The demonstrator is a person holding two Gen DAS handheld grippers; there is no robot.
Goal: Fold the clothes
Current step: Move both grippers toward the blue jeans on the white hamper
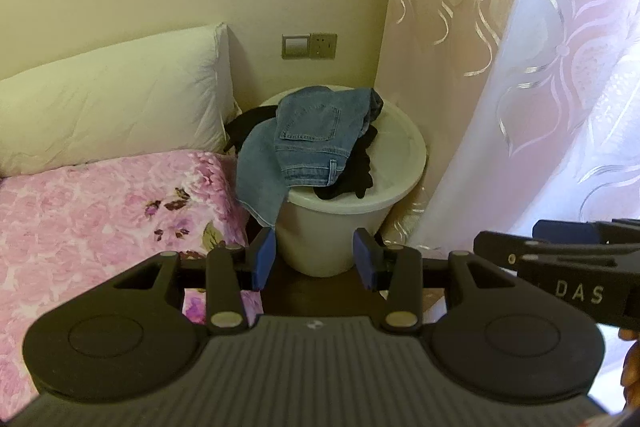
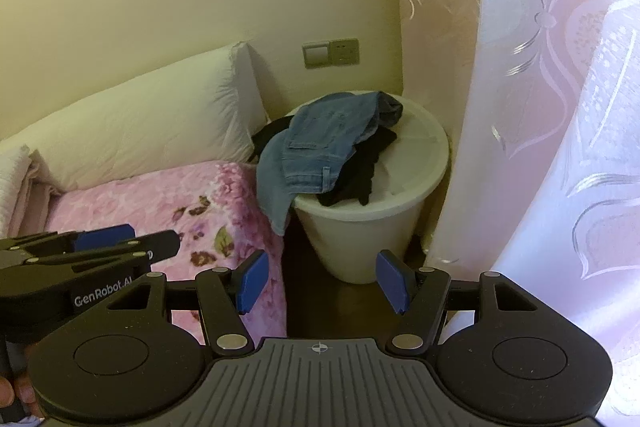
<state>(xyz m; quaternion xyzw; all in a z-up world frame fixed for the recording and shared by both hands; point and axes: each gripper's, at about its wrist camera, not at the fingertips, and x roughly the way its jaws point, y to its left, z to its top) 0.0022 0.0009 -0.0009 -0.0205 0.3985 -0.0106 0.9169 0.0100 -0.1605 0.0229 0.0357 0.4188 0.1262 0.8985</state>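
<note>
Blue denim jeans (image 1: 304, 135) (image 2: 320, 151) lie heaped over the rim of a white bucket-shaped basket (image 1: 372, 195) (image 2: 400, 195), one leg hanging down its left side. A black garment (image 1: 356, 171) (image 2: 360, 171) lies under and beside them. My left gripper (image 1: 315, 259) is open with nothing between its blue pads, held short of the basket. My right gripper (image 2: 322, 281) is also open and empty, a little back from the basket. Each gripper shows at the edge of the other's view.
A bed with a pink floral blanket (image 1: 100, 223) (image 2: 160, 207) and a white pillow (image 1: 112, 111) (image 2: 152, 123) lies left of the basket. A patterned sheer curtain (image 1: 540, 87) (image 2: 540, 107) hangs to the right. A wall switch and socket (image 1: 309, 46) sit above the basket.
</note>
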